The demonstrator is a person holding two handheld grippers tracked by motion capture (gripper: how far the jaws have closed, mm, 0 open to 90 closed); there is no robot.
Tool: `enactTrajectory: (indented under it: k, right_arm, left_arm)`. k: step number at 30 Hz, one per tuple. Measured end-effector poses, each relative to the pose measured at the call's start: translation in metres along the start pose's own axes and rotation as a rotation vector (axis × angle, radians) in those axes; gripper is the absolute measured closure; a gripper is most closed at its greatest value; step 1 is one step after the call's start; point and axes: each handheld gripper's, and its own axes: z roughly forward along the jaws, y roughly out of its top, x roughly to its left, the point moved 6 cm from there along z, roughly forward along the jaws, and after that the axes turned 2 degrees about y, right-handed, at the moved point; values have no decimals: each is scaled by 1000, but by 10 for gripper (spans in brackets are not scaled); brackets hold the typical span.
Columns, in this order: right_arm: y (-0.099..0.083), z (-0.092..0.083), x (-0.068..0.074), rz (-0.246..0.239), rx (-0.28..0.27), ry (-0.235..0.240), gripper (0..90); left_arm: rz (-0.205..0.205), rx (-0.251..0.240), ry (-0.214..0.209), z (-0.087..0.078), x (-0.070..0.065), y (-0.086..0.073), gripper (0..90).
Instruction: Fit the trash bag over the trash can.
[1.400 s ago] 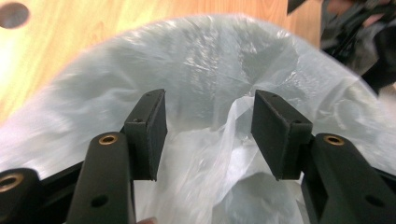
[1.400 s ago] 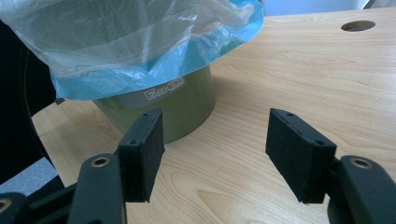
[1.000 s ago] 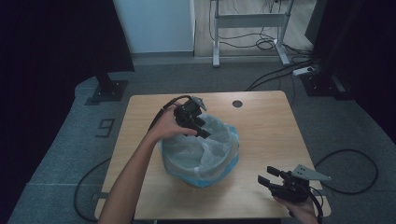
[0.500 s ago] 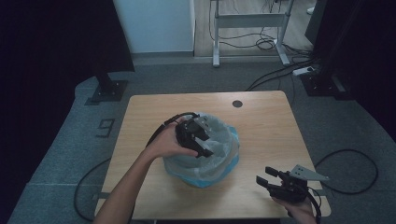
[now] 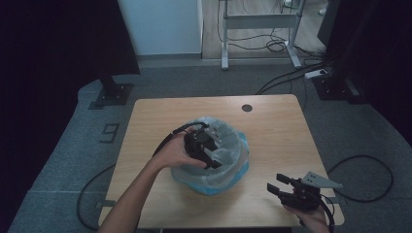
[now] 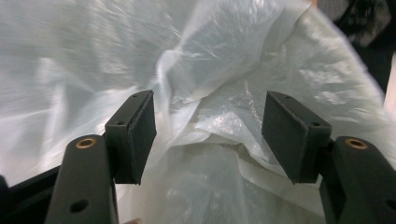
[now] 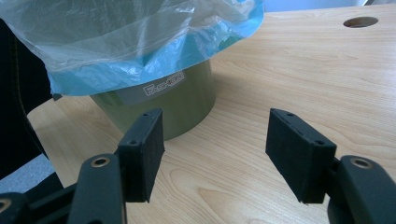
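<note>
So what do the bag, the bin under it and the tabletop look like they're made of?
Bag: thin plastic film, clear-whitish over a blue layer; it crinkles, folds and lets light through. Bin: probably smooth matte plastic, olive green, with a printed label. Tabletop: wood or wood-look laminate, pale with visible grain, a satin finish.

Right gripper (image 7: 215, 158) low over the table (image 7: 299, 79), jaws wide apart, nothing between them. Ahead and to the left: olive bin (image 7: 163, 100) with a "FASHION" label, standing on the table. Clear-and-blue bag (image 7: 130, 42) lines it, folded over the rim and hanging down the outside. Round hole (image 7: 360, 21) in the tabletop, far right.
</note>
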Motion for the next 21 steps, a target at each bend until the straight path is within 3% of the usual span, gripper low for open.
enactTrajectory:
  k: [4,8,13,17,21]
  right_arm:
    - [0,-2,-1,4,-4,-4,364]
    - [0,-1,-2,3,-3,-5,364]
    - [0,2,0,0,2,-3,364]
    - [-1,5,1,-4,9,0,364]
    - [-2,5,1,-6,12,0,364]
  left_arm:
    - [-17,-41,29,-20,1,-8,352]
    - [-32,-28,39,-29,1,-21,352]
    - [-56,16,30,-25,0,-38,353]
    - [-64,48,25,-17,2,-44,354]
    - [-62,48,25,-13,2,-44,353]
